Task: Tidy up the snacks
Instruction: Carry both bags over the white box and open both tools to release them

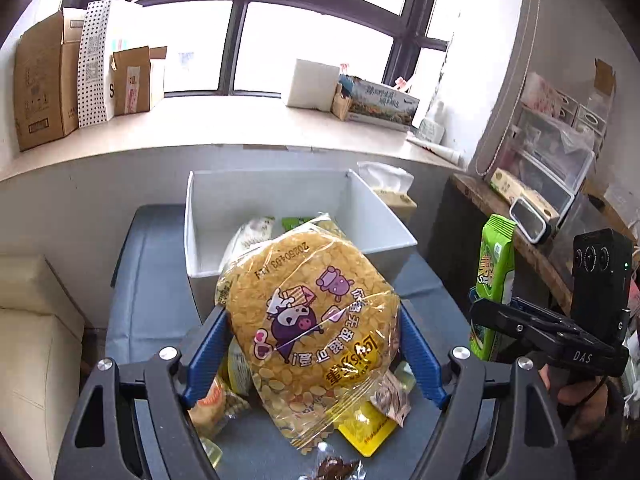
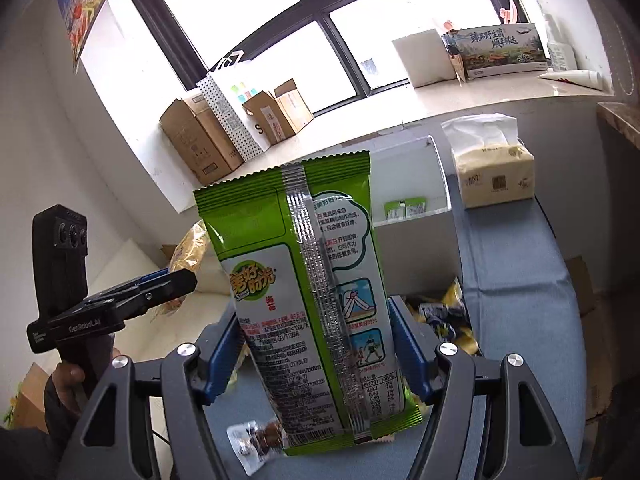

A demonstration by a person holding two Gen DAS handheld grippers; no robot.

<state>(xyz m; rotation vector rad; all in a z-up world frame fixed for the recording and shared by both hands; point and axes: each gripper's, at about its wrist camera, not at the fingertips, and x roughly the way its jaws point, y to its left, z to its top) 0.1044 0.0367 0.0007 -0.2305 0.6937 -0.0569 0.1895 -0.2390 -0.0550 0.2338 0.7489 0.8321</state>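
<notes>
Left gripper (image 1: 314, 344): blue fingers (image 1: 208, 356) clamped on the yellow corn-flake snack bag (image 1: 308, 320), pressing its two sides; the bag is lifted above the surface, in front of the white bin.
Right gripper (image 2: 316, 344): fingers (image 2: 408, 356) clamped on the green seaweed snack pack (image 2: 304, 280), held upright with its back seam toward the camera (in the left wrist view it shows at the right, edge-on (image 1: 494, 280)).
White bin (image 1: 376, 216): open-topped, on the blue-grey surface (image 1: 152, 280) below the windowsill; a small green packet (image 2: 406, 209) and a pale packet (image 1: 248, 232) lie inside.
Loose snacks: a yellow packet (image 1: 366, 430), a round pastry (image 1: 212, 404) and a dark wrapped sweet (image 2: 256, 438) lie on the surface beneath the grippers.
Tissue pack (image 2: 494, 174): just beside the bin.
Windowsill (image 1: 224, 128): cardboard boxes (image 1: 40, 84), a dotted paper bag (image 1: 94, 64).
</notes>
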